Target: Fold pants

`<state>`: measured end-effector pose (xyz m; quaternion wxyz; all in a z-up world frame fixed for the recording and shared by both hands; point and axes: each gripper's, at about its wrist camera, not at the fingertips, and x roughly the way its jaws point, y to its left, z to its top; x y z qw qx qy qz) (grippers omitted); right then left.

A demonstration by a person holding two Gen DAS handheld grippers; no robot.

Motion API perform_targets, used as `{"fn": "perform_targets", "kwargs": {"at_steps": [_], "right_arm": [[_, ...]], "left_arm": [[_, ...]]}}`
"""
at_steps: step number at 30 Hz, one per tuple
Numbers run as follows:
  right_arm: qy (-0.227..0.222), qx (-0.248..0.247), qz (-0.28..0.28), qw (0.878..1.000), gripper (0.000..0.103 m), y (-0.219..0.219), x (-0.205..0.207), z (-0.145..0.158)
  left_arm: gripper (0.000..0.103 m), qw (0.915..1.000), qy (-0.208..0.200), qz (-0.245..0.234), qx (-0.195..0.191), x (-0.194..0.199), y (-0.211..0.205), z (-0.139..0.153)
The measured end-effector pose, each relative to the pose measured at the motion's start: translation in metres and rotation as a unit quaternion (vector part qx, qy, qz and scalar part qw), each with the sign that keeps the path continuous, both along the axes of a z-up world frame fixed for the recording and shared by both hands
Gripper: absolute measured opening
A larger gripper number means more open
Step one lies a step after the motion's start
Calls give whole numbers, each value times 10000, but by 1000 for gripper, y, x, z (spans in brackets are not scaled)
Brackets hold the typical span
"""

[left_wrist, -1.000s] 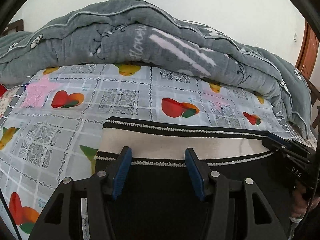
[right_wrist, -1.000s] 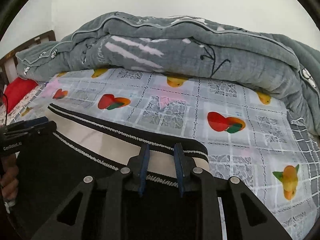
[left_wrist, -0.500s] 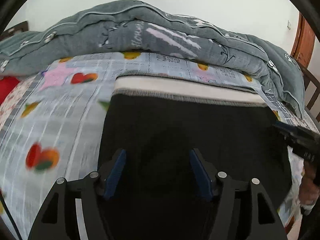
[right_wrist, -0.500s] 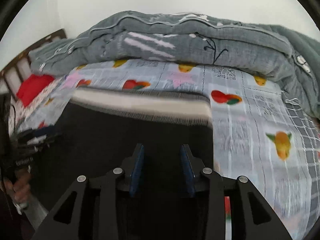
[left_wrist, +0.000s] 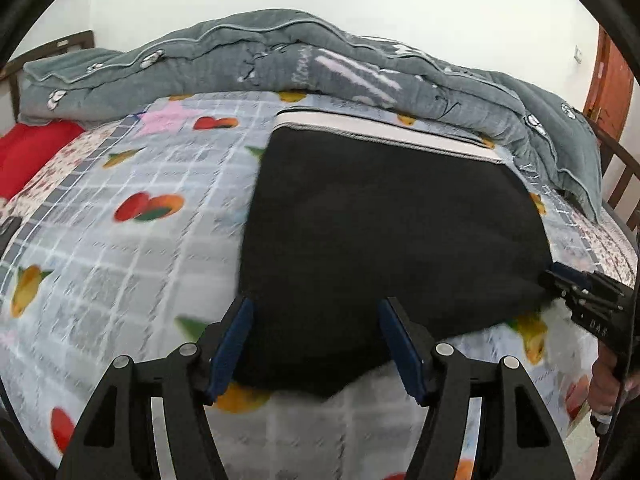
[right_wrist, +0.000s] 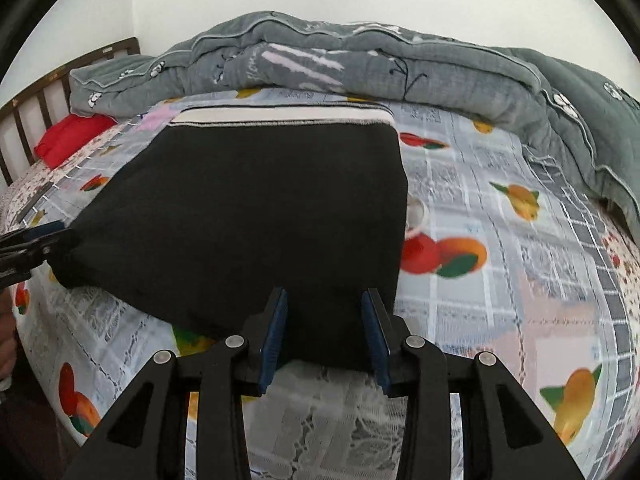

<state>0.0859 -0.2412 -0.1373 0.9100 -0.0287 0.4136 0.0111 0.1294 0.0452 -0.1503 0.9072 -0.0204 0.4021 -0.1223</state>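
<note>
Black pants (left_wrist: 384, 232) between both released tongs (left_wrist: 316, 344) (right_wrist: 325, 330); orange door (left_wrist: 610, 88) only from left wrist.

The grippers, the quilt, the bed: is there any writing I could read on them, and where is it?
"DAS": white letters on the right gripper, seen from the left wrist.
Pale script on the grey quilt: too blurred to read.
Pants, bedsheet: no writing visible.

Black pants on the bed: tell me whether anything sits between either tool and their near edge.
Nothing visible does. The pants lie flat on the bedsheet; their near edge shows between the open fingers of the left tool and the right tool. The quilt lies beyond.
</note>
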Motion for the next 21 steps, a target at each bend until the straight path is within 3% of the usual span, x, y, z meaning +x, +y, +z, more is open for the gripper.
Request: {"fn": "perform_targets", "kwargs": {"at_steps": [4, 10, 12, 15, 16, 17, 18, 21], "right_arm": [[-138, 394, -238, 9988, 38, -8, -8, 3], [-172, 457, -319, 9983, 38, -10, -14, 4], [-198, 506, -347, 9979, 38, -12, -17, 4], [-180, 619, -358, 9973, 38, -16, -19, 3], [-171, 606, -353, 9974, 38, -16, -19, 2], [-174, 569, -349, 9976, 38, -15, -19, 2], [-180, 519, -341, 9979, 38, -14, -20, 2], [-186, 408, -324, 9985, 38, -12, -22, 1]], "left_arm": [[64, 9997, 224, -10, 47, -11, 17, -7], [64, 9956, 301, -58, 882, -26, 20, -26], [64, 9949, 192, -76, 985, -28, 18, -26], [54, 9949, 84, -82, 1006, -21, 10, -26], [43, 9950, 50, -88, 994, -17, 7, -26], [24, 9956, -13, -116, 934, -14, 3, -25], [18, 9965, -115, -95, 817, -13, 2, -23], [11, 9988, -375, 156, -279, -13, 23, -19]]}}
